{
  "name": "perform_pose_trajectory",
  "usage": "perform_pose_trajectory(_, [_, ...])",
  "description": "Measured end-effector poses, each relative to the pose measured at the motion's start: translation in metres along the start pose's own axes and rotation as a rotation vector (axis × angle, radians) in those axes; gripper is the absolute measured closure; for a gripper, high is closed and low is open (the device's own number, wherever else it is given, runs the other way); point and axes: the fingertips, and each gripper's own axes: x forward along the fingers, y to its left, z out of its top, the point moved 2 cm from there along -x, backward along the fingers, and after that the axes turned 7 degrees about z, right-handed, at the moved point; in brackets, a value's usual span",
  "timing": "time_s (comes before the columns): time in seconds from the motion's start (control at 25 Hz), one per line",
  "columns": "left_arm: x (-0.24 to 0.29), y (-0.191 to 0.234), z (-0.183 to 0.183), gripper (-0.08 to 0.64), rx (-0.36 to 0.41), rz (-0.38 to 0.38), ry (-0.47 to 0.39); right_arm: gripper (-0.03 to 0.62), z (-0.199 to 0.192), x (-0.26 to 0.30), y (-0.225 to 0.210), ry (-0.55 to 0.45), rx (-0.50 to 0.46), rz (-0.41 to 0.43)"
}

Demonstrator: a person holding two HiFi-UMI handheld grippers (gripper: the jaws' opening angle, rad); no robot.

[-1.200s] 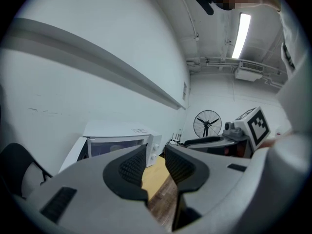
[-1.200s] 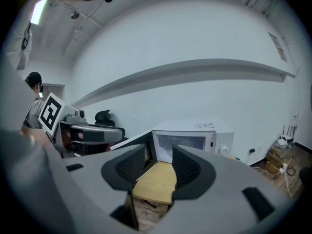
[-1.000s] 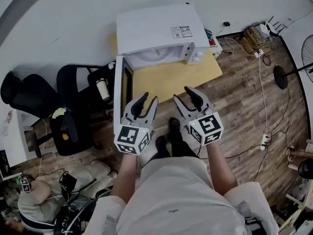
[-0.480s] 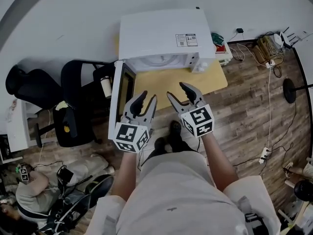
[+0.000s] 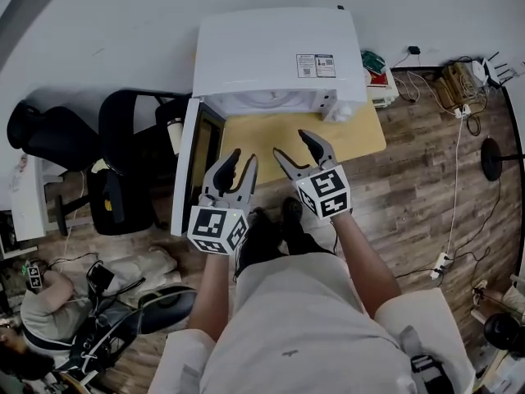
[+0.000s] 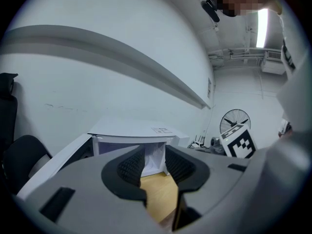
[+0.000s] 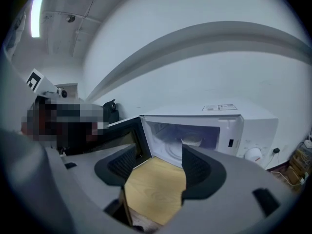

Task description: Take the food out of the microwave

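A white microwave stands at the back of a wooden table, its door swung open to the left. In the right gripper view, a pale dish of food sits on the turntable inside the lit cavity. My right gripper hovers over the table's front edge, short of the opening. Its jaws are opening with nothing between them. Near the open door, my left gripper is open and empty, and in its own view it points at the microwave.
Black office chairs and a bottle stand left of the door. Cables and power strips lie on the wood floor to the right, beside a fan stand. A person is low at the left.
Both grippers have moved forward and down toward the microwave. The right jaws have spread wider. The microwave fills more of the head view.
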Motion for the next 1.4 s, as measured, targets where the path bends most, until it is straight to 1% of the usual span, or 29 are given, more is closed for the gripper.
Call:
perform_pose_trajectory(0.16, [0.011, 0.013, -0.009, 0.439, -0.014, 0.01, -0.007, 0.299, -0.012, 0.02, -0.009, 0.016, -0.009, -0.014])
perform_pose_trajectory(0.28, [0.024, 0.024, -0.019, 0.439, -0.017, 0.012, 0.005, 0.289, -0.021, 0.038, -0.019, 0.02, -0.011, -0.033])
perform_pose_trajectory(0.48, [0.039, 0.037, -0.031, 0.437, -0.01, -0.009, 0.01, 0.274, -0.037, 0.064, -0.029, 0.034, 0.007, -0.047])
perform_pose_trajectory(0.6, [0.048, 0.044, -0.038, 0.433, -0.006, -0.027, 0.003, 0.261, -0.044, 0.077, -0.04, 0.033, 0.001, -0.07])
perform_pose_trajectory(0.76, [0.053, 0.051, -0.054, 0.431, -0.011, -0.034, 0.018, 0.244, -0.052, 0.091, -0.051, 0.039, -0.003, -0.098])
perform_pose_trajectory(0.92, [0.058, 0.054, -0.064, 0.431, -0.027, -0.041, 0.017, 0.224, -0.055, 0.108, -0.066, 0.032, -0.013, -0.129])
perform_pose_trajectory(1.04, [0.062, 0.056, -0.072, 0.431, -0.023, -0.053, 0.029, 0.202, -0.054, 0.123, -0.075, 0.01, -0.013, -0.159])
perform_pose_trajectory(1.4, [0.072, 0.07, -0.082, 0.431, -0.042, -0.059, 0.033, 0.156, -0.051, 0.161, -0.105, -0.026, -0.018, -0.263])
